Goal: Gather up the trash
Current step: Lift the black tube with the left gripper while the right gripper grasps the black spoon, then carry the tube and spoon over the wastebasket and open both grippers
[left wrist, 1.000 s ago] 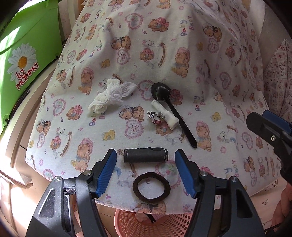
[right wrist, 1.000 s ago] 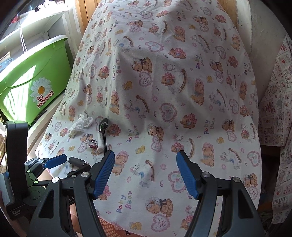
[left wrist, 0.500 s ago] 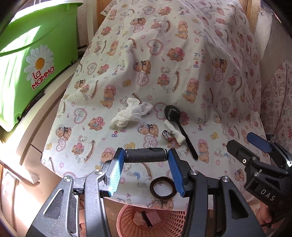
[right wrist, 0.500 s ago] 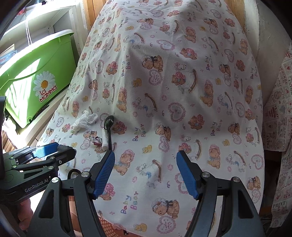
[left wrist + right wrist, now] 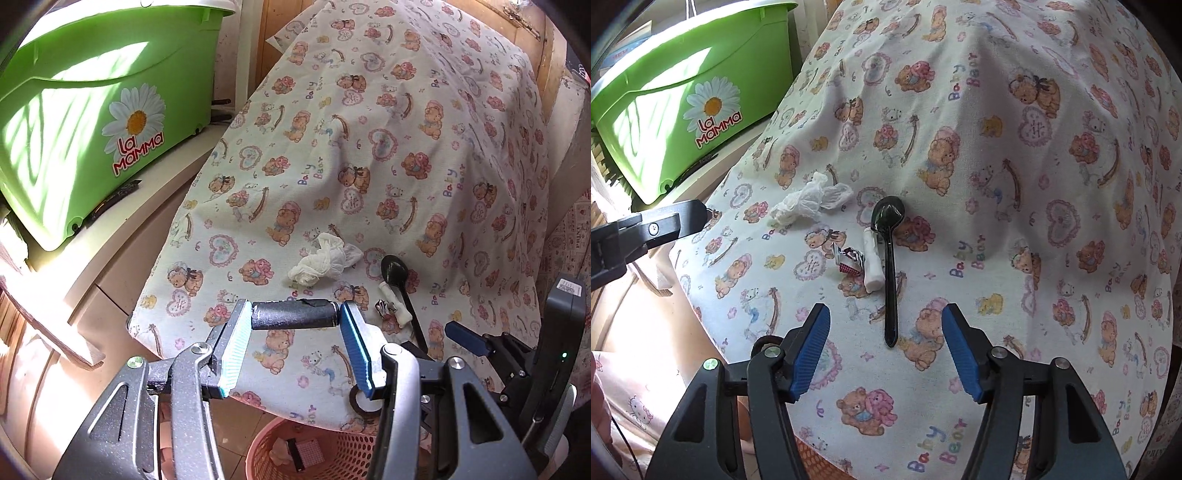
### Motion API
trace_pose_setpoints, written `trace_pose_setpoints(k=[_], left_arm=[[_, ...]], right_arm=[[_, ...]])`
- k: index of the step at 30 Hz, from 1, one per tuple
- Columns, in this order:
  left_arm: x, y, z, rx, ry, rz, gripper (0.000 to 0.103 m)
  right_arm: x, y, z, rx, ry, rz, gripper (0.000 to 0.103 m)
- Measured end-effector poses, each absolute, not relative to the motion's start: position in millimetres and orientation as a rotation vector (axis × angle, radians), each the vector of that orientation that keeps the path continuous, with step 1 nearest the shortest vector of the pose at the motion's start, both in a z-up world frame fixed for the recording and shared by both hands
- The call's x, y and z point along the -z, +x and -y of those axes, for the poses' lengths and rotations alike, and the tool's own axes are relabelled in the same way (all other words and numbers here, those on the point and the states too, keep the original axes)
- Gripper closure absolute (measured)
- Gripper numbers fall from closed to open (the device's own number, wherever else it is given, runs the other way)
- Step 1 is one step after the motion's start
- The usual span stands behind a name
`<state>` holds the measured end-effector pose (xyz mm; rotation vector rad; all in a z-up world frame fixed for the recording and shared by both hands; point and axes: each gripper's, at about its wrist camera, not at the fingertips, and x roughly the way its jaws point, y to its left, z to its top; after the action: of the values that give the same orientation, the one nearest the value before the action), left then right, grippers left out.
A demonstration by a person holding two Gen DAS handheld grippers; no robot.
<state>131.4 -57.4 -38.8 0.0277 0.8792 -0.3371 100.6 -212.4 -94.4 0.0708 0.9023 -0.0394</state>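
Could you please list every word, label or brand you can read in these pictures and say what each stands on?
"La Mamma": beside a daisy on the green tub.
"Baby Bear": printed repeatedly on the teddy-bear cloth.
Small white sticker on the right gripper housing: too small to read.
Print on the cloth at the far right edge: too blurred to read.

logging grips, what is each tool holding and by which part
Left tool clamps the black cylinder by its two ends. Right tool holds nothing; the black spoon lies untouched between its open jaws.
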Motion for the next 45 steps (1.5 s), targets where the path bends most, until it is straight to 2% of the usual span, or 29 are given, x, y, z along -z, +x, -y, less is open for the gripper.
trace_pose_setpoints(k=[12,15,17,18,25,35,36,45], left_arm=[[39.9,129.0,57.3,0.339,0.036,-0.882,0.055],[39.3,128.7,56.8,0.339,0.033,-0.882,0.056],[39.2,128.6,56.7,0.339,0.033,-0.882,0.056],[39.0,128.5,56.8,0.339,0.032,-0.881,0.056],[38.1,127.9,56.3,0.339,0.033,-0.879,0.056],[37.8,124.6,54.3,0.338,0.042,-0.873,0.056],[38.1,124.3,54.2,0.339,0.042,-0.874,0.056],[35.8,119.2,55.3,0.346,0.051,-0.862,0.056]], right_arm=[[105.0,105.5,213.3,0.082,0.032,-0.924,0.064],[105.1,104.5,213.3,0.097,0.022,-0.918,0.074],[104.5,103.4,214.1,0.104,0.022,-0.916,0.091],[104.5,103.1,214.3,0.111,0.018,-0.915,0.093],[97.3,93.6,221.7,0.141,0.032,-0.886,0.094],[57.2,58.9,253.1,0.073,0.203,-0.759,0.096],[55.3,56.7,256.1,0.062,0.222,-0.757,0.1],[55.5,47.1,265.6,0.018,0.253,-0.766,0.1]])
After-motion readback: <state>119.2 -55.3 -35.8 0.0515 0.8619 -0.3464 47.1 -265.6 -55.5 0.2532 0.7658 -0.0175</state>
